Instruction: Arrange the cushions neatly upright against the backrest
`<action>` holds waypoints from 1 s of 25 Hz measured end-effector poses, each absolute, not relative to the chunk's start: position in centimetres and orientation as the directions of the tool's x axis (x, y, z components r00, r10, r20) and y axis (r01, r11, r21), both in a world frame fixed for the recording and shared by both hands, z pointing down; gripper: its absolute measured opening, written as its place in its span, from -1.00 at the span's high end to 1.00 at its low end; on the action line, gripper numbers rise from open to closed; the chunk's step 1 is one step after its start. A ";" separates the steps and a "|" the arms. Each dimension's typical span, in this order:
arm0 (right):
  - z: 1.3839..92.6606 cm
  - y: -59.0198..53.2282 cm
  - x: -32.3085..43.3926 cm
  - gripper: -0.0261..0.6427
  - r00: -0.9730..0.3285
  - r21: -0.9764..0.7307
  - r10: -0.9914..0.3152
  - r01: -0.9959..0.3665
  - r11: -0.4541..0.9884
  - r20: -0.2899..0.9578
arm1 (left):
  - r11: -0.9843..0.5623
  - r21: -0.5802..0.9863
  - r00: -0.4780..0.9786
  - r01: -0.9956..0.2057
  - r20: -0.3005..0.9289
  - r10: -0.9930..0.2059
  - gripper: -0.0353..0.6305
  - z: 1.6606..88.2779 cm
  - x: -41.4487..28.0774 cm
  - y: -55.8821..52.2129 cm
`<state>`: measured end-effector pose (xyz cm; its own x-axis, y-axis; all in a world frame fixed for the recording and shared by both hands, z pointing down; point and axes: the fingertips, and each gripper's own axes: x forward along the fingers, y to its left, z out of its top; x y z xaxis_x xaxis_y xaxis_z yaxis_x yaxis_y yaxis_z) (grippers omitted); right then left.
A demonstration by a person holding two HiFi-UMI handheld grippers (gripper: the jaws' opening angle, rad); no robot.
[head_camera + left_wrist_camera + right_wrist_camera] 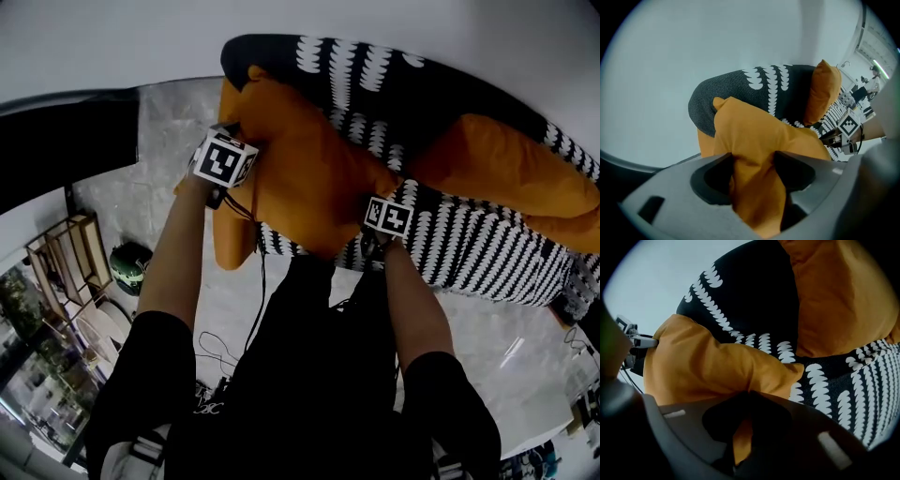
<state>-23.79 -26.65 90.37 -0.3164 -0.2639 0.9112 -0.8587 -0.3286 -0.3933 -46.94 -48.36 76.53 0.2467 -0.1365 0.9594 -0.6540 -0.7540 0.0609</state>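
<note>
Clamped with the left gripper (753, 177) on a thick fold of the orange cushion (759, 136), pinched with the right gripper (743, 427) on its corner, at the end of the sofa (469, 248). Could slip from that seemingly thin right pinch and flop flat.

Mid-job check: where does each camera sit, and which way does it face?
Head view: on the person's head, facing steeply down at sofa, near cushion and far cushion; arms and torso show.
Left gripper view: on the left gripper, facing the sofa's end; its fingers clamp the near cushion.
Right gripper view: on the right gripper, facing the sofa; its fingers pinch the same cushion.
All three share both cushions.
</note>
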 end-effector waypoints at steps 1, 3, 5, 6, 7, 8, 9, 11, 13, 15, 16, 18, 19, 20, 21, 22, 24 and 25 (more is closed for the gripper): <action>90.1 -26.6 -23.8 0.86 -0.314 -0.394 -0.269 -0.857 -0.332 0.910 | -0.750 0.054 0.242 -0.659 0.960 -0.143 0.04 76.2 -47.0 -48.1; 89.5 -26.3 -23.8 0.88 -0.322 -0.406 -0.277 -0.848 -0.341 0.905 | -0.744 0.038 0.234 -0.667 0.959 -0.161 0.20 75.3 -47.2 -47.7; 88.9 -26.1 -23.6 0.88 -0.341 -0.426 -0.279 -0.834 -0.350 0.898 | -0.743 0.036 0.250 -0.668 0.952 -0.178 0.38 74.3 -47.5 -47.6; 88.5 -26.0 -23.5 0.88 -0.349 -0.433 -0.279 -0.831 -0.349 0.895 | -0.742 0.043 0.268 -0.669 0.945 -0.187 0.48 73.7 -47.7 -47.6; 88.0 -25.9 -23.4 0.88 -0.354 -0.437 -0.279 -0.832 -0.343 0.892 | -0.738 0.054 0.289 -0.673 0.937 -0.195 0.57 73.0 -47.9 -47.5; 87.3 -25.7 -23.2 0.88 -0.356 -0.439 -0.284 -0.835 -0.333 0.891 | -0.734 0.067 0.312 -0.676 0.928 -0.203 0.65 72.4 -48.0 -47.3; 86.6 -25.6 -22.9 0.88 -0.354 -0.441 -0.293 -0.837 -0.325 0.888 | -0.732 0.080 0.336 -0.676 0.918 -0.211 0.72 71.6 -48.1 -46.9; 84.9 -25.4 -22.2 0.88 -0.349 -0.453 -0.327 -0.829 -0.330 0.878 | -0.734 0.103 0.383 -0.671 0.896 -0.225 0.78 69.9 -48.3 -45.9; 82.7 -25.4 -21.6 0.88 -0.338 -0.463 -0.366 -0.818 -0.342 0.867 | -0.732 0.113 0.410 -0.672 0.880 -0.241 0.81 68.1 -48.9 -44.8; 80.0 -25.9 -21.2 0.88 -0.318 -0.459 -0.406 -0.828 -0.322 0.857 | -0.717 0.113 0.422 -0.687 0.866 -0.268 0.82 66.3 -49.9 -44.0; 78.6 -26.3 -21.1 0.88 -0.310 -0.456 -0.426 -0.837 -0.301 0.850 | -0.705 0.114 0.429 -0.699 0.857 -0.286 0.83 65.4 -50.4 -43.7; 75.8 -27.4 -20.6 0.88 -0.304 -0.457 -0.467 -0.852 -0.257 0.830 | -0.680 0.131 0.458 -0.722 0.827 -0.327 0.83 63.3 -51.1 -43.6; 74.3 -28.1 -20.1 0.88 -0.301 -0.458 -0.489 -0.856 -0.239 0.818 | -0.668 0.148 0.480 -0.729 0.806 -0.346 0.83 62.3 -51.3 -43.6; 72.8 -28.8 -19.7 0.88 -0.296 -0.458 -0.513 -0.861 -0.223 0.806 | -0.659 0.166 0.504 -0.733 0.784 -0.363 0.84 61.3 -51.4 -43.6; 71.2 -29.7 -19.2 0.88 -0.289 -0.457 -0.539 -0.865 -0.206 0.791 | -0.653 0.181 0.525 -0.735 0.761 -0.380 0.84 60.3 -51.6 -43.6; 69.5 -30.7 -18.9 0.88 -0.283 -0.455 -0.566 -0.870 -0.187 0.774 | -0.649 0.191 0.542 -0.737 0.740 -0.398 0.84 59.4 -51.9 -43.7; 66.4 -32.9 -18.5 0.88 -0.282 -0.457 -0.617 -0.878 -0.142 0.734 | -0.636 0.205 0.566 -0.744 0.699 -0.436 0.84 57.8 -52.6 -44.1; 64.8 -33.9 -18.4 0.88 -0.284 -0.460 -0.641 -0.880 -0.122 0.713 | -0.627 0.215 0.576 -0.749 0.678 -0.457 0.84 57.1 -53.0 -44.3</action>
